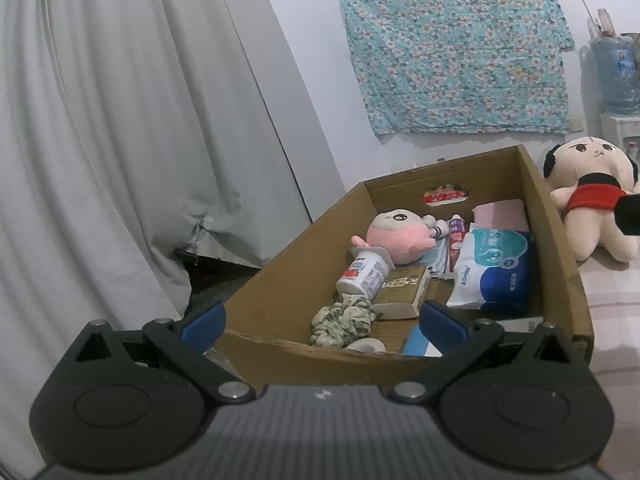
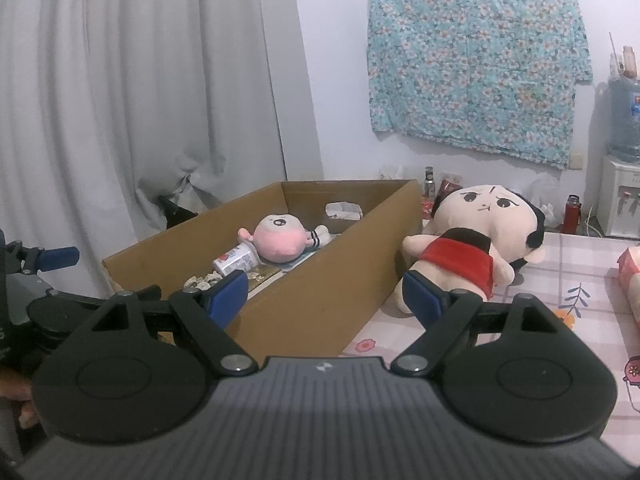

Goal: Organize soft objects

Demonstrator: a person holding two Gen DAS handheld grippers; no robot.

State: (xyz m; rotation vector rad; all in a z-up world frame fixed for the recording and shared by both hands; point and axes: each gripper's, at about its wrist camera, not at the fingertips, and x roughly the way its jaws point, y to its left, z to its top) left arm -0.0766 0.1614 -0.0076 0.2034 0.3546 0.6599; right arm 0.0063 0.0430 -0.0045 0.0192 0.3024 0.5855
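Observation:
A brown cardboard box [image 1: 280,272] [image 2: 320,300] stands on the bed. Inside lie a pink plush [image 1: 400,236] [image 2: 278,238], a patterned scrunchie cloth [image 1: 344,320], a blue-white tissue pack [image 1: 496,268], a white bottle [image 1: 364,272] and a gold pack [image 1: 404,290]. A big cream doll in a red top [image 1: 588,200] [image 2: 476,236] lies right of the box. My left gripper [image 1: 322,320] is open at the box's near edge, nothing between its fingers. My right gripper [image 2: 326,294] is open before the box's near corner, the doll beyond its right finger [image 2: 424,300].
Grey curtains [image 1: 120,140] hang at the left. A floral cloth [image 1: 456,48] hangs on the wall. A water dispenser [image 2: 622,160] stands at the far right, a red flask [image 2: 572,208] beside it. The checked bedsheet [image 2: 560,280] stretches right of the box.

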